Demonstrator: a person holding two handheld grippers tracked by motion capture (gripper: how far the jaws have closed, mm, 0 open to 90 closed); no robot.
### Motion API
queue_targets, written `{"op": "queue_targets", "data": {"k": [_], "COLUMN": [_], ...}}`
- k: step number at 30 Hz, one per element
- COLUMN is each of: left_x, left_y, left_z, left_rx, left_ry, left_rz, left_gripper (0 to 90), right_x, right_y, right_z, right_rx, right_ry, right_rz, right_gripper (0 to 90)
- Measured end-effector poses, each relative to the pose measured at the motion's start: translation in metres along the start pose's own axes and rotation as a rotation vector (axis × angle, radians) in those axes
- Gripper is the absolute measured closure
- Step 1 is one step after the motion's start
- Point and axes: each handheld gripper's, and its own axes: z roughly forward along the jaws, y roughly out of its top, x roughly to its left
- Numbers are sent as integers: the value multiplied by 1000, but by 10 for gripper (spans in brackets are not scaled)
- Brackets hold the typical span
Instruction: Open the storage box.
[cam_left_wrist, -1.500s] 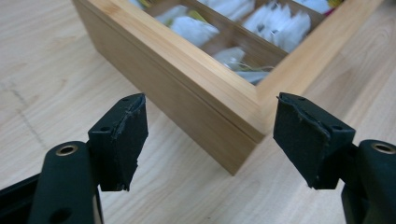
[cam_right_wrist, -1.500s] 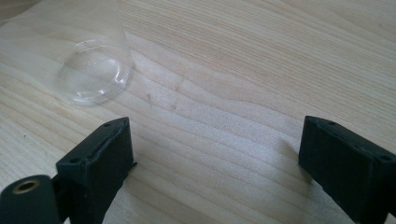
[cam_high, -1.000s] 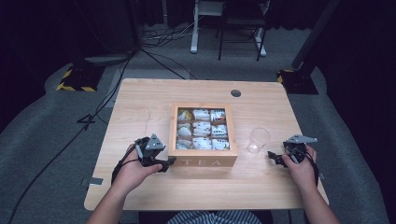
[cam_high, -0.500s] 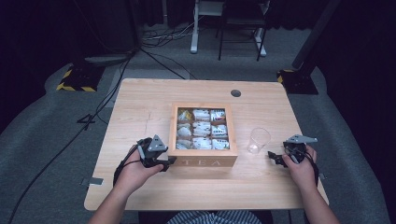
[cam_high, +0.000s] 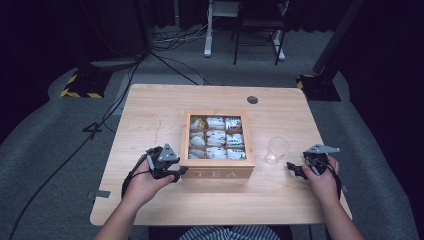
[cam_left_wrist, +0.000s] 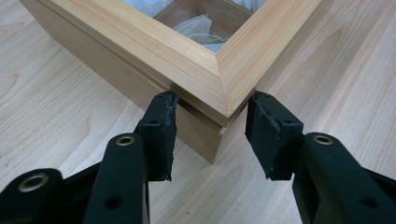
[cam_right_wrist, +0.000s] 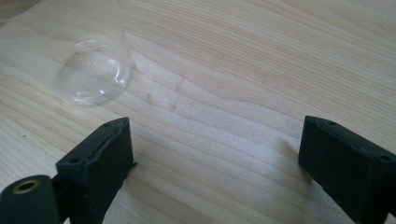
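The left gripper (cam_left_wrist: 212, 135) stood with its jaws apart on either side of the near left corner of the wooden tea box (cam_left_wrist: 187, 70), one pad close against the front wall and the other just beside the side wall; whether either pad actually pressed the wood could not be told. From above, the left gripper (cam_high: 176, 172) sat at that same corner, held in the person's left hand (cam_high: 142, 182). The tea box (cam_high: 217, 170) lay open at the middle of the table (cam_high: 150, 110), marked TEA on its front, and its compartments held pale tea bags (cam_high: 216, 137), some with bits of colour. The right gripper (cam_right_wrist: 215, 158) was spread wide and held nothing, hanging over bare wood. From above, the right gripper (cam_high: 295, 169) was in the right hand (cam_high: 322, 182) near the right edge of the table. An empty clear glass (cam_high: 276, 150) stood upright between the box and that gripper, apart from both; its round base (cam_right_wrist: 93, 77) showed ahead of one jaw. The far half of the table was bare apart from a dark round hole (cam_high: 252, 99) near the back edge, and open wood ran along the left side.
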Motion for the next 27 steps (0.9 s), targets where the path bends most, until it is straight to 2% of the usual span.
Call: {"op": "queue_targets", "data": {"k": [5,8,13,17,19,20,23,27], "left_x": [0,-1,1,1,0,-2,-6,-6], "left_y": [4,7,11,16,18,19,25,29], "left_z": [-3,-5,-9,-8,-7,-7,-9,-12], "left_rx": [-23,-56,-113,-99,-115,-114,-113,-144], "left_ry": [16,43,62,63,82,93,138,147], "left_rz": [3,9,-13,-27,7,4,37,51], "left_gripper": [526,527,527,469,381,354,323,312], "right_x": [0,0,1,1,2,2,2,3], "right_y": [0,-1,-3,-5,-6,-7,-9,-11], "right_z": [-1,-1,-3,-5,-7,-7,-9,-12], "right_rx": [-1,1,0,-2,-1,-1,-2,0], "right_ry": [6,10,14,20,25,27,33,37], "right_rz": [-4,-7,-11,-20,-21,-23,-27,-30], "right_gripper": [103,103,104,104,104,104,104,104]}}
